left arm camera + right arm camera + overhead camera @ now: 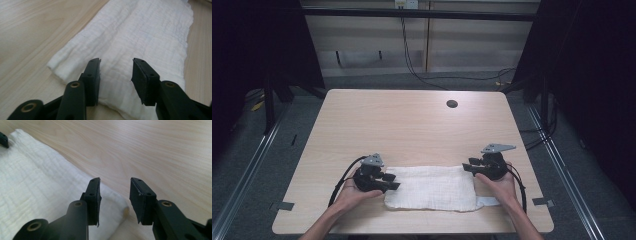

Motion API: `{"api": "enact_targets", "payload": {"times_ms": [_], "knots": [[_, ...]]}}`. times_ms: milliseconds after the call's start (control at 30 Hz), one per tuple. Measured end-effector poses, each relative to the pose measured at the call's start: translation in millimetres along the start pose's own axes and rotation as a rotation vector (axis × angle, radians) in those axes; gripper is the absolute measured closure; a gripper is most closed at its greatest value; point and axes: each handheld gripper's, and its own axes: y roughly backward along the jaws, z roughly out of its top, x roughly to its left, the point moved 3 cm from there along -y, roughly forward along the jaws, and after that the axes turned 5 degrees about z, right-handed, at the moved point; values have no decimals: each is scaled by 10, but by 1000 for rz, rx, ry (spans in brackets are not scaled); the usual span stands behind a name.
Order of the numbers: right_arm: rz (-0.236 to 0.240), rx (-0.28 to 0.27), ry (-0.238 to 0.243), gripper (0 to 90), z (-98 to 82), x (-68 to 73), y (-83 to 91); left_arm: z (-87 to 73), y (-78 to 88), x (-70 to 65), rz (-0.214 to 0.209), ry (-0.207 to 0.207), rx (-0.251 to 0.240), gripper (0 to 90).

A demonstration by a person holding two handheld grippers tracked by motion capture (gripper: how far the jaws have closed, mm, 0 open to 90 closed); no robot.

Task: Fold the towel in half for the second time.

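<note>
Folded white cloth (431,188) on worktop (412,120), soft, light, limp: left claw (115,72) and right claw (113,192) both half-open, empty; pinch the short ends just ahead of each.

Two bare forearms enter from the near edge of the table in the high view, one toward each near corner. Left hand (354,192) cups the black two-jaw left gripper (393,181) from below, palm turned up, jaws pointing level toward the right edge. Right hand (502,184) holds the black two-jaw right gripper (467,166) with its grey three-cornered plate on top, jaws pointing toward the left edge. A black cable loops from each gripper back along the wrist. In both gripper views the jaws stand parted, a clear gap between the pads, nothing pinched.
</note>
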Motion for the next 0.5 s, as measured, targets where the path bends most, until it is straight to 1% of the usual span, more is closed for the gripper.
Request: {"api": "enact_targets", "payload": {"times_ms": [33,67,100,133,167,200,233,267,300,333,400,433,467,500], "knots": [[11,-6,10,605,16,55,3,9,53,39,1,24,-22,547],[20,-7,16,599,24,95,5,16,83,59,19,34,-33,528],[25,-11,22,595,33,140,8,22,112,74,28,42,-33,513],[44,-10,28,593,41,197,9,22,112,74,28,42,-33,510],[44,-10,28,593,41,197,9,29,140,88,22,42,-38,510],[70,-4,72,587,59,319,9,66,193,106,41,43,-40,488],[70,-4,72,587,59,319,9,66,193,106,41,43,-40,488],[117,4,89,585,66,454,4,94,216,114,49,45,-46,487],[117,4,89,585,66,454,4,116,238,128,51,50,-64,487],[132,7,103,585,68,525,0,128,245,140,60,62,-75,490],[168,13,120,593,71,662,-16,163,228,147,77,61,-73,486],[172,12,130,604,77,725,-26,191,218,151,82,58,-72,485],[168,10,133,618,110,826,-41,269,218,173,95,46,-87,484],[168,10,133,618,110,826,-41,269,218,173,95,46,-87,481]]}}
